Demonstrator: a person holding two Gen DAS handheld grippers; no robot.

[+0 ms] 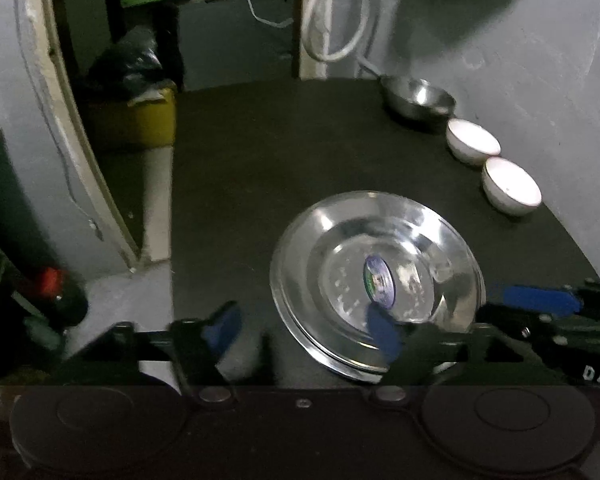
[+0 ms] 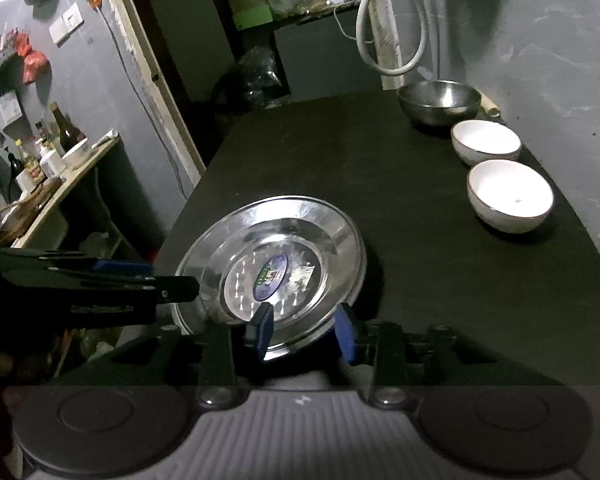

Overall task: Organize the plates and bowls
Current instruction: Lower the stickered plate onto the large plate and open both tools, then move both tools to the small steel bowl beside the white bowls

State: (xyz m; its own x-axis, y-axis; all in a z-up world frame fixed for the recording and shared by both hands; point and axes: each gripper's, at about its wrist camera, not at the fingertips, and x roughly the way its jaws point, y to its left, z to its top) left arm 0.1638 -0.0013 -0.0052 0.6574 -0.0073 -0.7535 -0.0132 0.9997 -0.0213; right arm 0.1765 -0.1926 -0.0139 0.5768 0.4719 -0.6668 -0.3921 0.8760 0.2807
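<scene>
A steel plate (image 1: 420, 240) (image 2: 320, 236) with a round sticker lies on the black table (image 1: 260, 168) (image 2: 400, 168); a second rim shows under it. My left gripper (image 1: 302, 330) (image 2: 152, 280) stands open, one pad over the plate's near rim, the other off its left side. My right gripper (image 2: 304, 332) (image 1: 516, 308) is open and straddles the near rim without pressing it. Along the right wall stand a steel bowl (image 1: 418, 98) (image 2: 440, 100) and two white bowls (image 1: 474, 140) (image 1: 512, 186) (image 2: 486, 142) (image 2: 510, 194).
The table's left edge drops to the floor, where a yellow bin (image 1: 148, 116) stands. A side counter with bottles (image 2: 52, 148) is at the far left. A white cable (image 2: 380, 32) hangs at the back, and a grey wall bounds the right.
</scene>
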